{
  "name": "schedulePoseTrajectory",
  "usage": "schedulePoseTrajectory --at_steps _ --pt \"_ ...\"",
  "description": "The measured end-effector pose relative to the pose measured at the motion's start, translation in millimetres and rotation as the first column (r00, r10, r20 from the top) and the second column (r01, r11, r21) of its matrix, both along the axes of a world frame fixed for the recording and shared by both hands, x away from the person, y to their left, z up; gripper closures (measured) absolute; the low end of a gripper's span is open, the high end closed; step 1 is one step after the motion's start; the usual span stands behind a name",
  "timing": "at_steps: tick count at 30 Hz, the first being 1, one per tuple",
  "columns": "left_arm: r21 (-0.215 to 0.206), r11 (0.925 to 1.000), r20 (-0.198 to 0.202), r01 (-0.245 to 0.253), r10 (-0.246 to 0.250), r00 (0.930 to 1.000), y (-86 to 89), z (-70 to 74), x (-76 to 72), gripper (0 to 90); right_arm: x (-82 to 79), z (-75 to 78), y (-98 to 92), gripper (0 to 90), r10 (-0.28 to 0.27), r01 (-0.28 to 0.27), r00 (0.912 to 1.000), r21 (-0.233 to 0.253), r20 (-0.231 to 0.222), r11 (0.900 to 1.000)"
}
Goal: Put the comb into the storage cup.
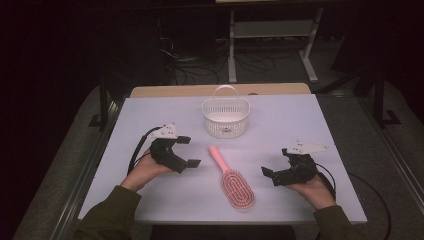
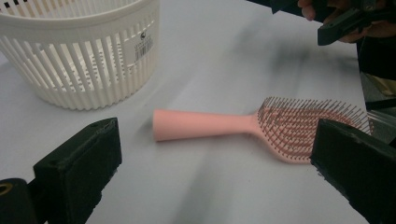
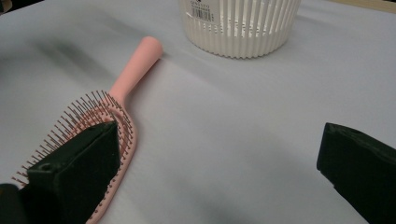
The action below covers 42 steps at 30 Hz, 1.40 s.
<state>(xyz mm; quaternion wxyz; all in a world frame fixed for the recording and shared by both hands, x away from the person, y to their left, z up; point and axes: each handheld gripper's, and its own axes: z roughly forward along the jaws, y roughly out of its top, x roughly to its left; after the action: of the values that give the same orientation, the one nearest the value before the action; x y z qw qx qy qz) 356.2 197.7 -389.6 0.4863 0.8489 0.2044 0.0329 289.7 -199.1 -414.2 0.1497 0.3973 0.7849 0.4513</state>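
Observation:
A pink hairbrush (image 1: 232, 180) lies bristles up on the white table (image 1: 300, 115), with its handle pointing toward a white slatted basket (image 1: 225, 117) that has an upright handle. My left gripper (image 1: 189, 151) rests open to the left of the brush handle. My right gripper (image 1: 276, 161) rests open to the right of the brush head. The left gripper view looks between wide jaws (image 2: 219, 144) at the brush (image 2: 210, 123) and the basket (image 2: 79, 56). In the right gripper view the open gripper (image 3: 219, 149) has its left jaw over the bristles of the brush (image 3: 135, 65), with the basket (image 3: 238, 28) beyond.
The basket looks empty inside. A wooden strip (image 1: 220, 90) runs along the table's far edge. Beyond it, a white metal frame (image 1: 272, 30) and loose cables (image 1: 200, 65) stand on the dark floor. The other hand's gripper (image 2: 345, 21) shows at the top right of the left gripper view.

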Motion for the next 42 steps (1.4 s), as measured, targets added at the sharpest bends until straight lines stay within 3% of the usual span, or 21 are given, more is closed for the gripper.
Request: schedulePoseTrajectory --at_steps 8,15,18,25,29,32,38,42 --pt "0.0 1.0 0.008 0.004 -0.004 1.0 -9.7 2.4 4.3 6.7 -0.1 0.1 -0.3 0.0 -0.001 0.001 1.0 0.0 0.001 1.0" --pt "0.013 0.9999 0.009 0.003 -0.003 1.0 -18.8 3.3 8.3 16.5 0.3 -0.2 0.1 0.0 0.0 0.0 1.0 0.002 0.0 1.0" --pt "-0.002 1.0 0.005 0.003 -0.003 1.0 -20.9 3.0 11.0 22.5 -0.1 -0.1 0.0 0.0 0.0 0.0 1.0 0.001 -0.001 1.0" --pt "0.036 0.9993 0.006 -0.01 0.01 0.9999 -30.7 2.4 17.2 34.4 -0.1 -0.6 0.0 0.0 -0.003 0.003 1.0 -0.004 0.001 1.0" --pt "0.036 0.9992 -0.007 -0.017 0.018 0.9998 -35.8 -0.2 21.5 43.2 0.0 -1.2 0.8 0.0 -0.001 0.001 1.0 -0.002 -0.002 1.0" --pt "0.047 0.9988 -0.004 -0.014 0.014 0.9999 -39.9 -2.0 23.8 50.2 -0.3 -0.8 0.5 0.0 0.0 0.0 1.0 0.0 -0.001 1.0" --pt "0.061 0.9981 -0.037 0.002 0.0 0.9993 -50.1 -7.1 29.7 62.9 -0.4 -0.6 -0.7 0.0 -0.001 0.001 1.0 0.002 0.001 1.0" --pt "0.083 0.9965 -0.031 0.006 -0.003 0.9995 -57.6 -8.5 34.1 70.7 -0.2 -0.7 -0.5 0.0 0.001 -0.001 1.0 0.002 0.001 1.0"
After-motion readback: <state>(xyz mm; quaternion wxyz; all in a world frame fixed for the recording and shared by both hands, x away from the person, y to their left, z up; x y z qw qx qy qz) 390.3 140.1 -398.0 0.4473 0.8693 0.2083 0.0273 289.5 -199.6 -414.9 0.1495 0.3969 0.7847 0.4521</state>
